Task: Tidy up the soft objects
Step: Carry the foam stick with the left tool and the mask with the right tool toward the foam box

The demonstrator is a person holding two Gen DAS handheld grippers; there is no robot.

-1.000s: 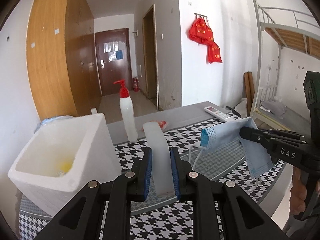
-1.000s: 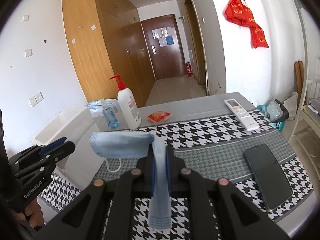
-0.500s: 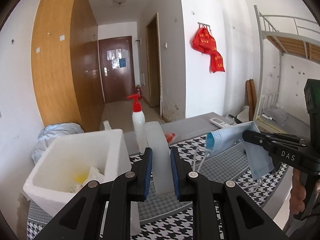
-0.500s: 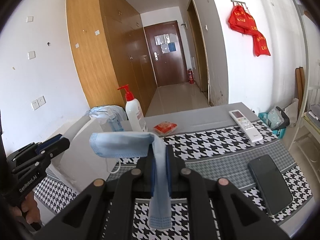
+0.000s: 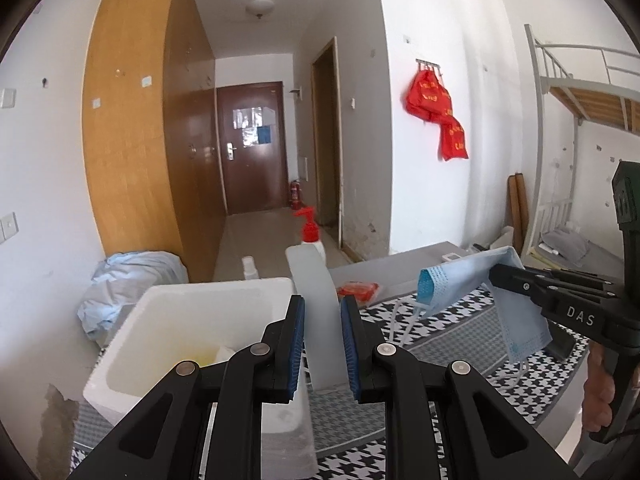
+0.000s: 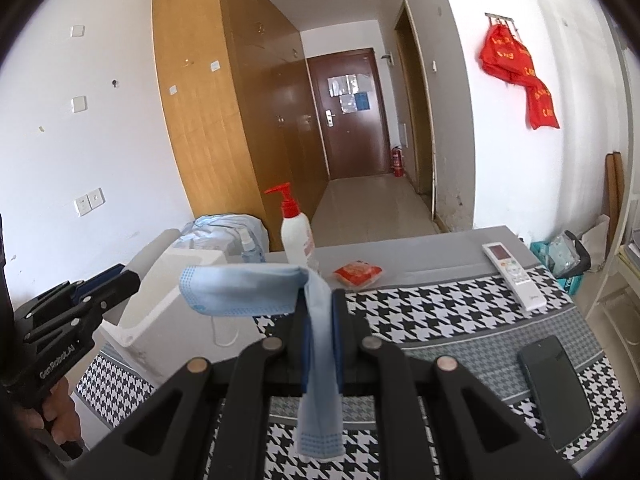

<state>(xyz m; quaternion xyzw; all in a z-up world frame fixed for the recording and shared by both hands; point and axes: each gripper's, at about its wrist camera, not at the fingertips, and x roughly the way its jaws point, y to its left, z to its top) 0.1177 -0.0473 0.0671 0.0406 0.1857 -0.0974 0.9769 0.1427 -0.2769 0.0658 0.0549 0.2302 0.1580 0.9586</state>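
Note:
My left gripper (image 5: 322,312) is shut on a white foam slab (image 5: 320,312), held upright above the table beside the white foam box (image 5: 192,300). The box holds something yellow and white at its bottom. My right gripper (image 6: 320,312) is shut on a blue face mask (image 6: 244,288), which drapes over the jaws with its ear loops hanging. The mask (image 5: 472,280) and right gripper (image 5: 496,276) also show at the right of the left wrist view. The left gripper (image 6: 120,280) shows at the left of the right wrist view, in front of the foam box (image 6: 176,300).
A houndstooth cloth (image 6: 440,312) covers the table. On it lie a red packet (image 6: 358,272), a white remote (image 6: 512,276) and a black phone (image 6: 556,388). A pump bottle with a red top (image 6: 294,232) and a small spray bottle (image 6: 248,246) stand at the back.
Both grippers have risen, so the table sits lower in both views. The left gripper with the slab now stands higher beside the foam box. The mask stays gripped.

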